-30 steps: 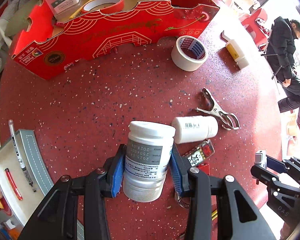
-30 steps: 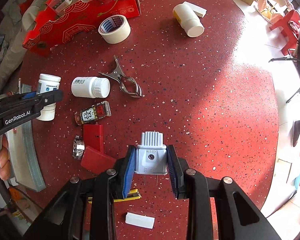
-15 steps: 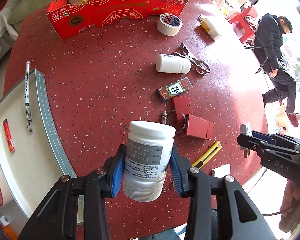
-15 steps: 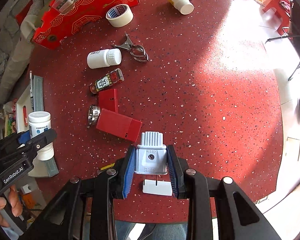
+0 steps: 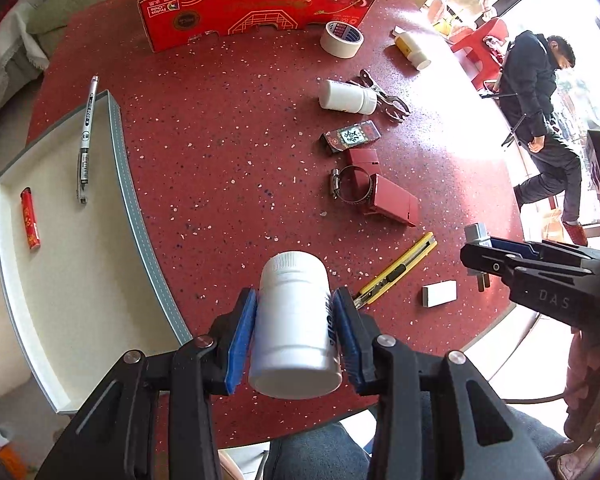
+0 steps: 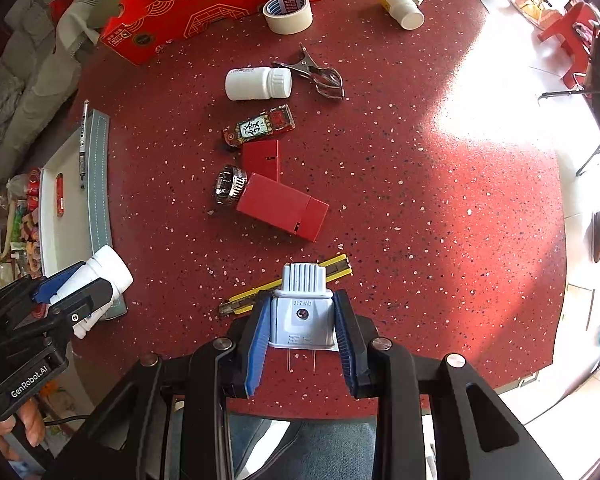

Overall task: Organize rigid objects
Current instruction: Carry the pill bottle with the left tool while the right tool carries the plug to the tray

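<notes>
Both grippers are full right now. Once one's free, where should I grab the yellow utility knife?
Take the yellow utility knife across its narrow width near mid-length, coming straight down. It lies flat on the table, long and thin, so the jaws should straddle its long sides, turned square to its diagonal.

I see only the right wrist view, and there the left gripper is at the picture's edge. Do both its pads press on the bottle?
Observer: Yes. In the left wrist view both blue pads of the left gripper press the sides of the bottle, with its cap pointing away from the camera.
Operator: Does anything lie below my plug?
Observer: A small white block lies on the table, right of the knife and apart from it.
Operator: Is anybody near?
Observer: A person in dark clothes stands beyond the table's far right edge.
</notes>
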`<state>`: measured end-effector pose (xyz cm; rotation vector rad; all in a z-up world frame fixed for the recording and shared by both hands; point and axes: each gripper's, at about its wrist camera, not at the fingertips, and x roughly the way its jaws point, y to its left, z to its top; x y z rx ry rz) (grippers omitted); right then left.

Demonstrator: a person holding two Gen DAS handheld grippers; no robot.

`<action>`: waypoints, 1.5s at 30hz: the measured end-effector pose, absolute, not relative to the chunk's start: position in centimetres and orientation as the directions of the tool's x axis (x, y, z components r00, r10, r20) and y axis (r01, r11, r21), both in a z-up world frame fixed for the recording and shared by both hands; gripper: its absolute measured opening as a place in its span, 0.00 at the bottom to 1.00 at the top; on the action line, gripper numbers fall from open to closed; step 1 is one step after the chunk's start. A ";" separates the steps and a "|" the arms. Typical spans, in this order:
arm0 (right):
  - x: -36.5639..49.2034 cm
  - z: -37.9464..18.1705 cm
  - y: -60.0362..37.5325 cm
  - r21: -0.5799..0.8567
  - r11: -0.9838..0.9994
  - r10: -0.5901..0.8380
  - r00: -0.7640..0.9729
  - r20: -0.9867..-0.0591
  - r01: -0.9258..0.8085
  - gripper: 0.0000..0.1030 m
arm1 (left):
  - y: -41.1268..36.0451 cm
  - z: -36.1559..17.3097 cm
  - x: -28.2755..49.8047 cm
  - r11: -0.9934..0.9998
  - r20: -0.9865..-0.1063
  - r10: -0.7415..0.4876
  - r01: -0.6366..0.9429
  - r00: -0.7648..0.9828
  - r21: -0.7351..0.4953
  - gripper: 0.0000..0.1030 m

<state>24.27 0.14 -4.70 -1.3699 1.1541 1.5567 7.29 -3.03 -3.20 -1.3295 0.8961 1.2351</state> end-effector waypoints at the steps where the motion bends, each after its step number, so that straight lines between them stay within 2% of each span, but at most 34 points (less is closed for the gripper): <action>1: 23.9 -4.6 0.2 0.145 -0.320 -0.024 -0.145 -0.989 -0.936 0.31 | -3.1 -3.1 7.2 -0.158 -0.974 0.135 -0.967 0.180 -0.201 0.42; 40: 18.4 -2.1 -1.1 0.039 -0.480 0.042 -0.067 -0.997 -0.876 0.31 | -6.4 -1.3 1.9 -0.274 -0.948 0.258 -0.927 0.186 -0.256 0.42; 45: 16.4 -2.2 -1.4 0.035 -0.529 0.036 -0.063 -0.997 -0.848 0.31 | -7.1 -1.1 0.6 -0.318 -0.950 0.273 -0.918 0.149 -0.235 0.42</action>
